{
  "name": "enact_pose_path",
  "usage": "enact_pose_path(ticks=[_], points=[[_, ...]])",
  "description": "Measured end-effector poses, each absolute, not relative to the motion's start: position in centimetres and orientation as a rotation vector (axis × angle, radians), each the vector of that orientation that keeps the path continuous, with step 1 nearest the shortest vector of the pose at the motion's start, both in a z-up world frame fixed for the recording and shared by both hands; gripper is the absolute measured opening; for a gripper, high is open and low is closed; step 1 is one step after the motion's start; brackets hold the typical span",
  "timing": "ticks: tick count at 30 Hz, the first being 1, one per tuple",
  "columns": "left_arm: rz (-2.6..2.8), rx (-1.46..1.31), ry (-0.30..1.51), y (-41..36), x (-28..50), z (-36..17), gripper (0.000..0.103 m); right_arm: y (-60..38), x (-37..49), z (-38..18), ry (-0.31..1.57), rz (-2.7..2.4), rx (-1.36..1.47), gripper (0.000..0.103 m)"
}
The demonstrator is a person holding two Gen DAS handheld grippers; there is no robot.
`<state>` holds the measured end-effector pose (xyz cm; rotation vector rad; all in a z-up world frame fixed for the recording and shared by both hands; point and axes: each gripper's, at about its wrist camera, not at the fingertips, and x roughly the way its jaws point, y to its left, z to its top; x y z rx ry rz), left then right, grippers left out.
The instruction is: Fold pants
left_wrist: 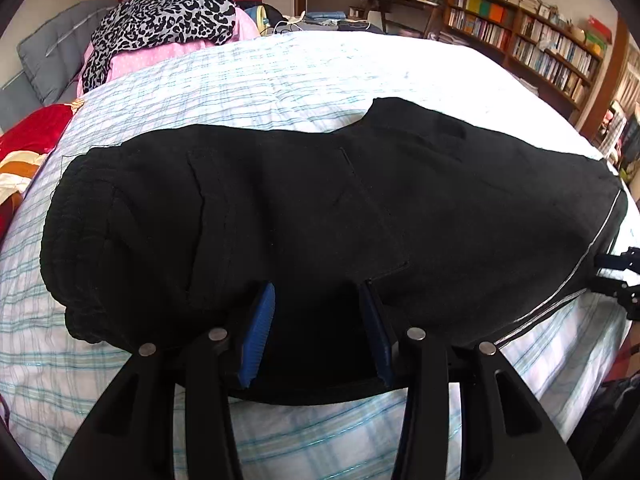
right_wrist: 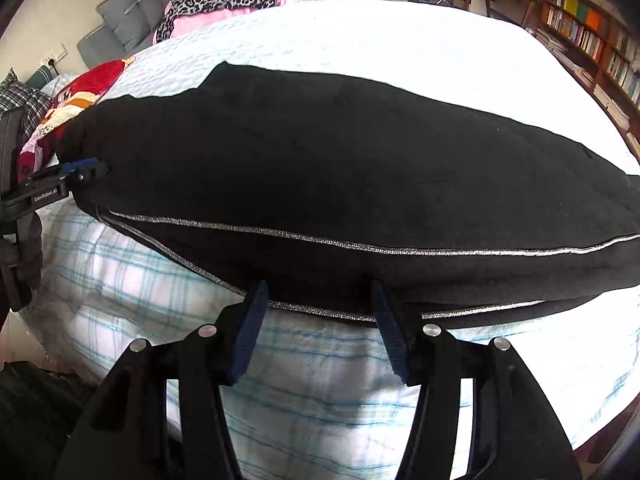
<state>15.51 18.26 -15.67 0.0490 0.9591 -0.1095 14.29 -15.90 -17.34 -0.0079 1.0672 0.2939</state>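
Black pants (left_wrist: 320,200) lie lengthwise across the bed, folded leg on leg, with the elastic waistband (left_wrist: 76,232) at the left. A silver side stripe (right_wrist: 360,248) runs along the near edge of the legs. My left gripper (left_wrist: 318,285) hovers over the seat part near the waist, jaws apart, with black fabric under and between its blue pads (left_wrist: 260,328). My right gripper (right_wrist: 319,285) stands open at the near striped edge of the legs, tips just at the hem line. Each gripper shows in the other's view: the left gripper (right_wrist: 80,172) and the right gripper (left_wrist: 616,276).
The bed has a white and blue checked cover (right_wrist: 320,380). At its far end lie a leopard-print cloth (left_wrist: 160,20) on pink bedding and a red patterned blanket (left_wrist: 28,140). A grey headboard (left_wrist: 52,52) stands behind; a bookshelf (left_wrist: 540,48) lines the right wall.
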Motion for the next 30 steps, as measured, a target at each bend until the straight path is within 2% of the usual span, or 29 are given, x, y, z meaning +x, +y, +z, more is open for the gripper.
enact_pose_path(ticks=[2, 6, 9, 10, 11, 12, 13, 14, 20, 23, 25, 27, 28, 30], points=[[-0.158, 0.042, 0.940, 16.9, 15.5, -14.7, 0.045, -15.9, 14.3, -16.6, 1.028, 0.288, -0.044, 0.056], [-0.289, 0.116, 0.895, 12.2, 15.3, -13.4, 0.057, -15.0, 14.8, -16.5, 0.973, 0.296, -0.200, 0.056], [-0.364, 0.145, 0.894, 8.9, 15.8, -13.6, 0.058, -14.7, 15.7, -17.1, 0.970, 0.337, -0.242, 0.055], [-0.380, 0.149, 0.899, 8.1, 16.0, -13.8, 0.058, -14.4, 16.0, -17.3, 0.970, 0.350, -0.254, 0.051], [-0.392, 0.152, 0.904, 7.3, 16.3, -14.0, 0.058, -14.4, 16.1, -17.4, 0.970, 0.371, -0.254, 0.035], [-0.402, 0.153, 0.911, 6.7, 16.5, -14.3, 0.058, -14.3, 16.3, -17.4, 0.974, 0.391, -0.245, 0.027], [-0.407, 0.151, 0.920, 6.1, 16.8, -14.6, 0.058, -14.4, 16.4, -17.2, 0.974, 0.399, -0.231, 0.010], [-0.409, 0.145, 0.931, 5.8, 17.1, -14.9, 0.058, -14.7, 16.5, -16.9, 0.975, 0.407, -0.204, 0.000], [-0.409, 0.075, 0.967, 5.2, 17.9, -14.9, 0.058, -16.4, 14.8, -15.1, 0.976, 0.492, -0.100, 0.000], [-0.419, 0.056, 0.965, 5.0, 18.3, -14.6, 0.062, -17.1, 14.5, -15.5, 0.969, 0.469, -0.062, 0.000], [-0.422, 0.058, 0.970, 4.3, 18.8, -14.8, 0.062, -17.5, 14.5, -15.3, 0.958, 0.450, -0.034, 0.004], [-0.427, 0.052, 0.981, 3.7, 19.2, -15.1, 0.062, -17.4, 14.8, -15.2, 0.938, 0.451, -0.036, 0.041], [-0.428, 0.050, 0.987, 3.4, 19.2, -15.3, 0.062, -17.3, 14.8, -15.1, 0.917, 0.453, -0.056, 0.067], [-0.429, 0.050, 1.000, 2.9, 19.3, -15.5, 0.062, -16.6, 15.1, -15.4, 0.899, 0.474, -0.116, 0.069]])
